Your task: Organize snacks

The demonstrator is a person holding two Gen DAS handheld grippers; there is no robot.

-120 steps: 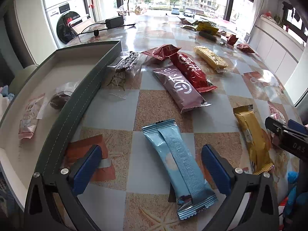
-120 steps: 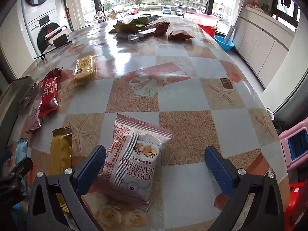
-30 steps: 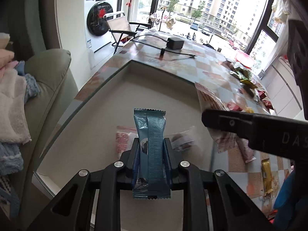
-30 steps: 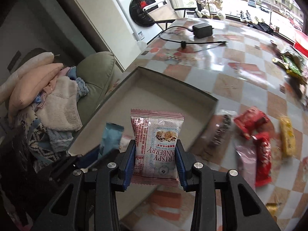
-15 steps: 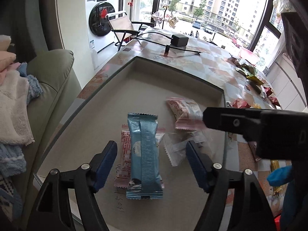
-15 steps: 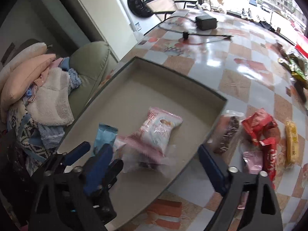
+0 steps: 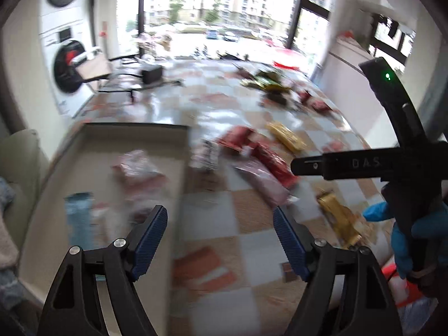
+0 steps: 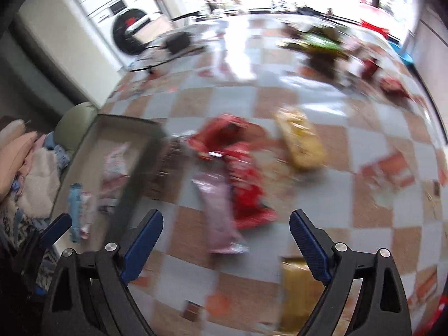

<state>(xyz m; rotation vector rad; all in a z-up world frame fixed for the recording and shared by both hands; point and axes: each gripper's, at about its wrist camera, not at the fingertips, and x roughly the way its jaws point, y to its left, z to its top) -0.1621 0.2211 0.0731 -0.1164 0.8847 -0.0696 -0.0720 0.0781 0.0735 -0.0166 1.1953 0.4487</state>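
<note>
Both views are motion-blurred. The grey-rimmed tray sits at the table's left edge and holds the light blue bar, the cranberry packet and other small packets. My left gripper is open and empty above the tray's right rim. My right gripper is open and empty above the pink bar and red packets. A yellow packet lies beyond them and a gold bar lies by the right finger. The tray shows at the left of the right wrist view.
More snacks are piled at the table's far end. A black charger with cable lies at the far left. A washing machine stands behind. Laundry lies on a seat left of the tray.
Both grippers have let go of their snacks into the tray and swung right, away from it, toward the snacks on the table. The blue bar and cranberry packet now lie in the tray.
</note>
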